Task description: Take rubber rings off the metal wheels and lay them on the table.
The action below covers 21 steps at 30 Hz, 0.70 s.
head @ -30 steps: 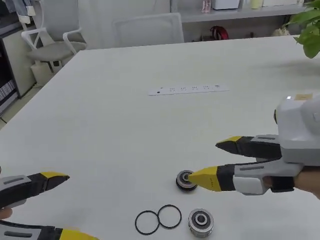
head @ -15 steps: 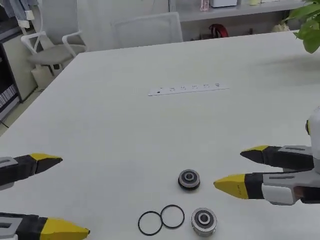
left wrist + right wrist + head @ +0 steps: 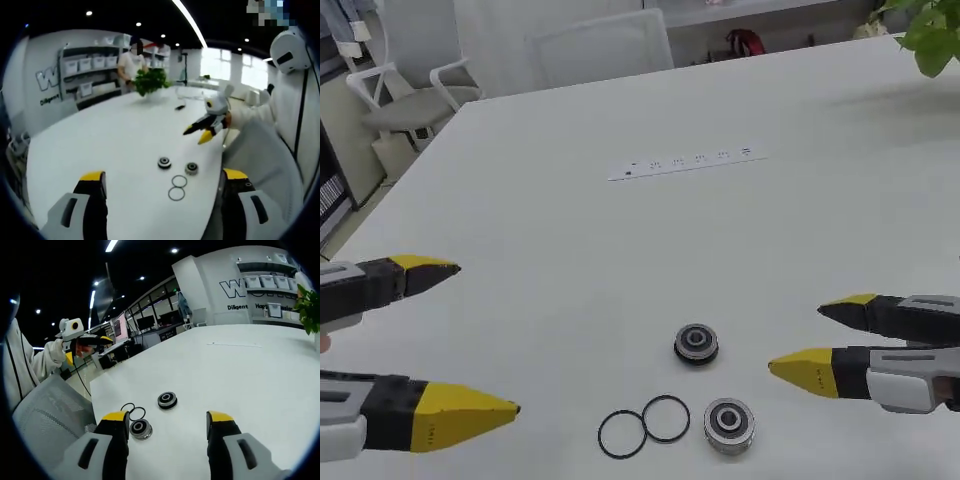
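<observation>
Two small metal wheels lie near the table's front edge. The farther wheel has a dark rim. The nearer wheel looks bare and silver. Two loose black rubber rings lie side by side on the table, left of the nearer wheel. My right gripper is open and holds nothing, a short way right of the dark wheel. Far to the left my left gripper is wide open and holds nothing.
A white power strip lies flat across the middle of the table. Office chairs stand beyond the far left corner. A green plant hangs over the far right. A person stands by the shelves.
My right gripper has drawn back to the right, away from the dark wheel. My left gripper has come up and further into the head view. Wheels and rings lie as before.
</observation>
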Each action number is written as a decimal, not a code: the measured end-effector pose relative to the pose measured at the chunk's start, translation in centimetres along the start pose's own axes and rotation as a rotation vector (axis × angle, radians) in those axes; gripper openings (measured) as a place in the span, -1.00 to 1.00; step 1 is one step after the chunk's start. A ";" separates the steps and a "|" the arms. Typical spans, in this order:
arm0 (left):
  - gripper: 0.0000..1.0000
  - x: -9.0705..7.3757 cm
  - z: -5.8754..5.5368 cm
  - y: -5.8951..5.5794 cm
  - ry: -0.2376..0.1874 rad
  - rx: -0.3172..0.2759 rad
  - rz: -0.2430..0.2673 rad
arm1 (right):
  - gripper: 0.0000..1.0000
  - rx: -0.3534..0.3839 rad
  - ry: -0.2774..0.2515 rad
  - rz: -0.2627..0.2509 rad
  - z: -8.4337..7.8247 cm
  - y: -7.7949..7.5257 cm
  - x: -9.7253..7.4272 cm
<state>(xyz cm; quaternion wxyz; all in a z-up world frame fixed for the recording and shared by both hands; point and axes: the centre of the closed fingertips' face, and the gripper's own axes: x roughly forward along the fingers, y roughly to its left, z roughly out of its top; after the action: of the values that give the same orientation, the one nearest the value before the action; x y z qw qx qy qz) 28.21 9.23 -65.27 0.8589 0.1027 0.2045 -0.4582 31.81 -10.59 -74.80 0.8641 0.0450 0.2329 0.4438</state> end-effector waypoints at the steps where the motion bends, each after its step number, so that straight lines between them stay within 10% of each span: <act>1: 0.93 0.2 0.3 0.0 -0.007 0.003 -0.004 | 0.17 0.003 0.000 0.001 -0.1 0.0 0.0; 21: 0.64 7.1 3.3 -0.9 -0.045 0.082 -0.104 | 0.05 0.005 0.002 0.039 -0.3 -0.3 1.5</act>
<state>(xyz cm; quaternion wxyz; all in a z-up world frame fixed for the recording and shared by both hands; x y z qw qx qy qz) 31.90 2.21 -65.45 0.8333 0.1170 0.1712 -0.5124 32.64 -9.61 -75.70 0.8550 0.0512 0.2338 0.4601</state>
